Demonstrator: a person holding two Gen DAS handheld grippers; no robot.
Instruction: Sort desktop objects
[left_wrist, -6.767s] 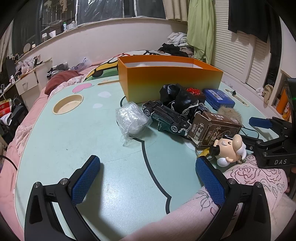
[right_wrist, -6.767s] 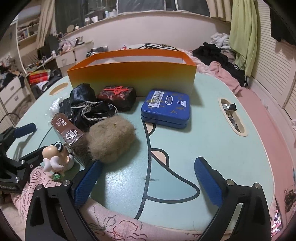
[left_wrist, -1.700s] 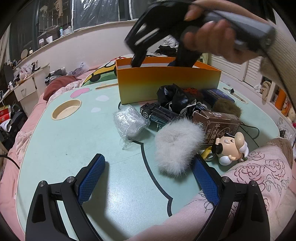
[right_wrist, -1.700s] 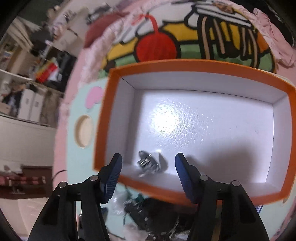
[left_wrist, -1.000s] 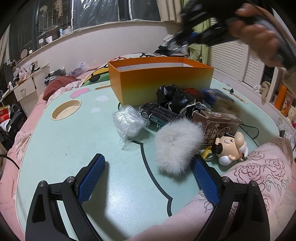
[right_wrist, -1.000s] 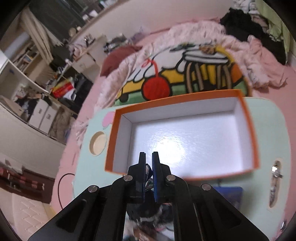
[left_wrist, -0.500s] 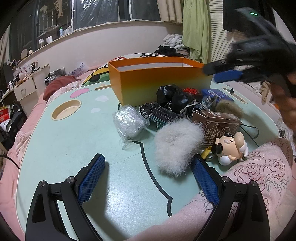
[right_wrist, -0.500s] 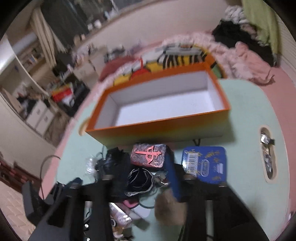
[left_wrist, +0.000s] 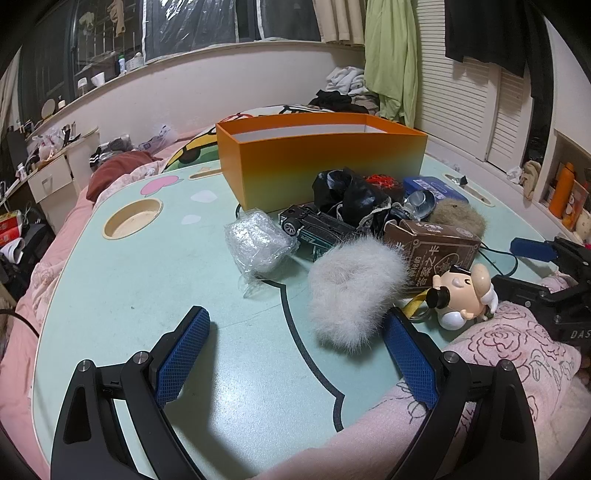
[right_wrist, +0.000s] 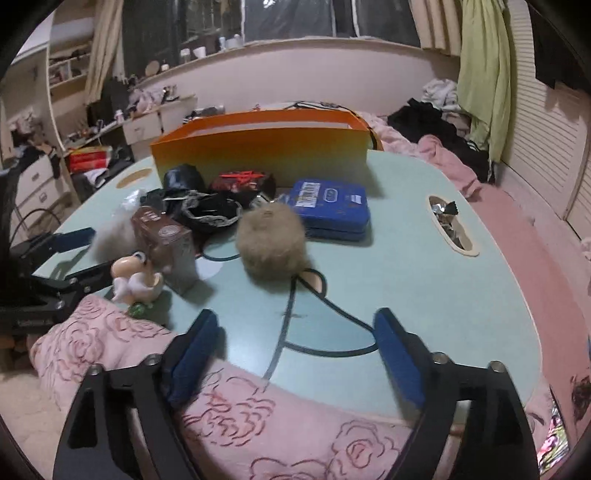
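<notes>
An orange box (left_wrist: 317, 162) stands at the back of the mint table (left_wrist: 110, 280); it also shows in the right wrist view (right_wrist: 258, 151). In front lie a white fur ball (left_wrist: 351, 288), brown fur ball (right_wrist: 271, 240), brown carton (left_wrist: 432, 254), toy car (left_wrist: 314, 229), figurine (left_wrist: 461, 295), blue tin (right_wrist: 328, 206), plastic wrap (left_wrist: 258, 242) and black pouch (left_wrist: 351, 199). My left gripper (left_wrist: 295, 350) is open and empty, near the white fur ball. My right gripper (right_wrist: 295, 354) is open and empty above the front edge.
A round cup recess (left_wrist: 133, 218) sits at the table's left, a slot with clips (right_wrist: 448, 225) at its right. A pink floral cushion (right_wrist: 147, 354) lies along the front edge. The right gripper's finger (left_wrist: 532, 249) shows beside the figurine.
My right gripper has come down from above the orange box to the front edge of the table and has opened. My left gripper has not moved.
</notes>
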